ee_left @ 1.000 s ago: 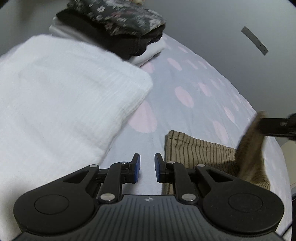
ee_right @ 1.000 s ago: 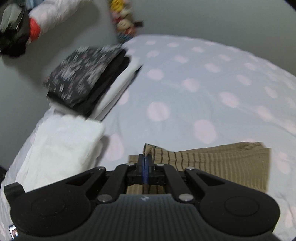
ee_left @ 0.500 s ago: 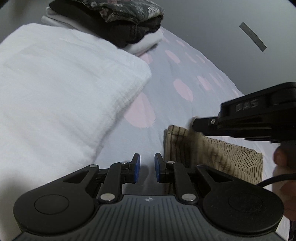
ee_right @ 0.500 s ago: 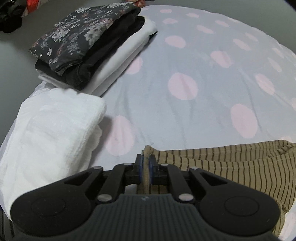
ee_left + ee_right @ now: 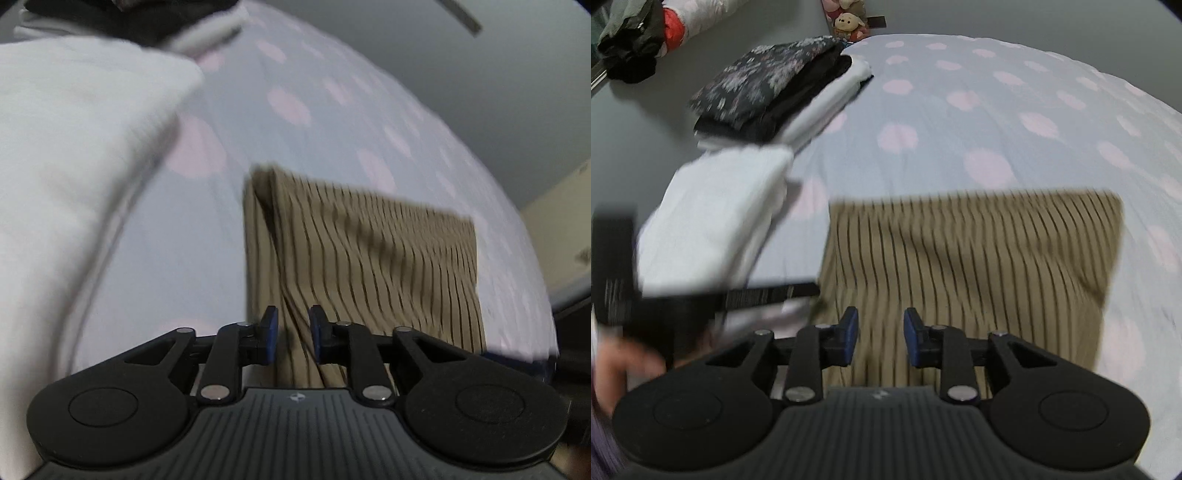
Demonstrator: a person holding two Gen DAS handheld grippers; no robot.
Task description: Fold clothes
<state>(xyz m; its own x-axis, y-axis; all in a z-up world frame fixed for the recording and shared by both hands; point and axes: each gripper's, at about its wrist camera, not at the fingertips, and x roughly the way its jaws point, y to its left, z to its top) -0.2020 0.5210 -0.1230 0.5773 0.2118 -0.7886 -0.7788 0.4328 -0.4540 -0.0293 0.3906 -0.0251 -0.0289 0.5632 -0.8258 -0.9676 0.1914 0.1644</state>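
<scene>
Garment (image 5: 971, 258) — tan, dark-striped, folded square — on dotted sheet (image 5: 960, 122).

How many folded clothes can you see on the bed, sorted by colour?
White: 2, the thick white bundle and the white piece at the bottom of the stack
Black: 1
Dark floral: 1
Tan striped: 1
Total: 5

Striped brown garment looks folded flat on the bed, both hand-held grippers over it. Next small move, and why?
Probably slide the open left hand-held gripper under the near left edge of the striped brown garment and pinch it, to lift it toward the folded white towel. The garment lies as a folded rectangle. The right hand-held gripper has just been opening; its pads stand apart above the cloth, holding nothing.
</scene>
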